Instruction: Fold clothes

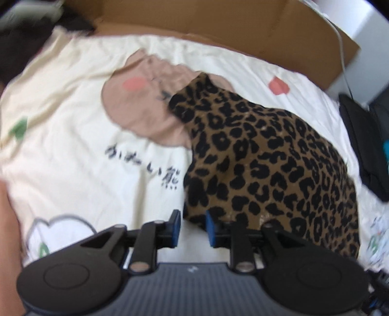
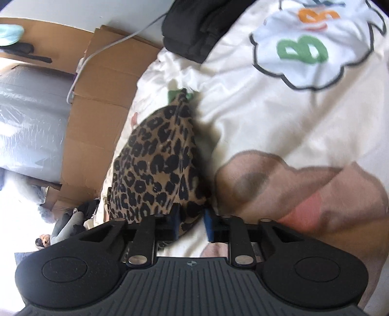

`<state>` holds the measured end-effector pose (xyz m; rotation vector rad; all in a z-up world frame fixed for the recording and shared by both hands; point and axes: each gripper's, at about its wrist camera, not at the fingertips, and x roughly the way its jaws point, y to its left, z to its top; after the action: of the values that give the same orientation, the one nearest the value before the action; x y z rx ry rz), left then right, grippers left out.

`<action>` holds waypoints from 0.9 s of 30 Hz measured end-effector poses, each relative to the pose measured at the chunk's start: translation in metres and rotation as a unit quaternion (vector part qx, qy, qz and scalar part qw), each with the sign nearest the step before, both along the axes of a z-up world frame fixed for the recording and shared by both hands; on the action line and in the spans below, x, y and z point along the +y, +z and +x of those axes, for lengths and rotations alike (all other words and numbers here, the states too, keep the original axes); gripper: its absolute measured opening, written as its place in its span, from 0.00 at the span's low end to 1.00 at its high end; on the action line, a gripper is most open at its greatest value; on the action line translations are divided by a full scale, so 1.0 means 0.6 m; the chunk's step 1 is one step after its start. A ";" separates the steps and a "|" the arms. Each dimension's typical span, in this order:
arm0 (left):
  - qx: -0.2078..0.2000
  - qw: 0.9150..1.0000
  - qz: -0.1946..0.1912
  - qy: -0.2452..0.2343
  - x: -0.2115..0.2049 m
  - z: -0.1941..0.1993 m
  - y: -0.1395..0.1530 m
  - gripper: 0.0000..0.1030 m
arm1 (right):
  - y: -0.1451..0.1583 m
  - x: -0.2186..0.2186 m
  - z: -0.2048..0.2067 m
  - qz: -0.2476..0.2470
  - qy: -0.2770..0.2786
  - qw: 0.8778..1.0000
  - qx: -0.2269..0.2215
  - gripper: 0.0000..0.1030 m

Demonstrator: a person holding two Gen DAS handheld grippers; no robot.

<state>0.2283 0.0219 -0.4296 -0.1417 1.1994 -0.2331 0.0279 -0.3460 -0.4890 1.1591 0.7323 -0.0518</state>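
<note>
A leopard-print garment (image 1: 267, 158) lies bunched on a cream bedcover (image 1: 73, 145) printed with a cartoon bear. In the left wrist view my left gripper (image 1: 192, 227) is open at the garment's near left edge. Its right pad (image 1: 210, 228) touches the cloth, and only bedcover shows in the gap. From the right wrist view the same garment (image 2: 158, 165) runs away from me over the bedcover (image 2: 267, 109). My right gripper (image 2: 192, 224) is open, with the garment's near corner lying in the gap against the left pad (image 2: 175, 223).
A flattened cardboard box (image 1: 218, 21) (image 2: 97, 109) borders the bed's far side. A white cable (image 2: 109, 46) runs over it. Black fabric (image 1: 364, 145) (image 2: 194, 29) lies at the bed's edge. A plastic-wrapped grey bundle (image 2: 29, 121) stands beyond the cardboard.
</note>
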 end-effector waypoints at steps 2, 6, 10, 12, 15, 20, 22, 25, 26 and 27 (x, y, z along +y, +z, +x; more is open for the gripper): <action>0.010 0.999 -0.026 0.026 0.009 0.000 -0.005 0.28 | 0.006 -0.003 0.000 0.009 -0.005 1.000 -0.015 0.15; 0.030 0.994 -0.079 0.074 0.022 0.000 -0.017 0.36 | -0.002 -0.001 0.005 0.015 -0.004 1.000 -0.015 0.23; 0.049 0.986 -0.111 0.117 0.032 -0.002 -0.037 0.41 | -0.034 0.004 0.011 0.057 -0.016 0.998 -0.017 0.40; 0.057 0.979 -0.135 0.138 0.041 -0.005 -0.046 0.42 | -0.037 0.005 0.019 0.062 -0.021 0.998 -0.021 0.39; 0.065 0.965 -0.183 0.174 0.061 -0.010 -0.060 0.43 | -0.034 0.005 0.030 0.065 -0.024 0.997 -0.028 0.20; 0.064 0.957 -0.211 0.190 0.072 -0.014 -0.065 0.43 | -0.008 0.001 0.042 0.066 -0.019 0.996 -0.060 0.14; 0.065 0.953 -0.222 0.194 0.072 -0.015 -0.068 0.43 | -0.004 0.000 0.044 0.066 -0.018 0.996 -0.062 0.14; 0.062 0.945 -0.240 0.213 0.072 -0.016 -0.077 0.43 | -0.020 -0.001 0.043 0.068 -0.023 0.997 -0.038 0.14; 0.061 0.943 -0.245 0.218 0.071 -0.015 -0.080 0.43 | -0.026 -0.001 0.042 0.069 -0.025 0.997 -0.030 0.16; 0.059 0.940 -0.250 0.223 0.070 -0.014 -0.083 0.43 | -0.032 -0.001 0.042 0.072 -0.025 0.997 -0.023 0.17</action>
<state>0.2199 0.0639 -0.4793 -0.8739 1.1725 -0.1259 0.0529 -0.3467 -0.5080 1.3122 0.6738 -0.0142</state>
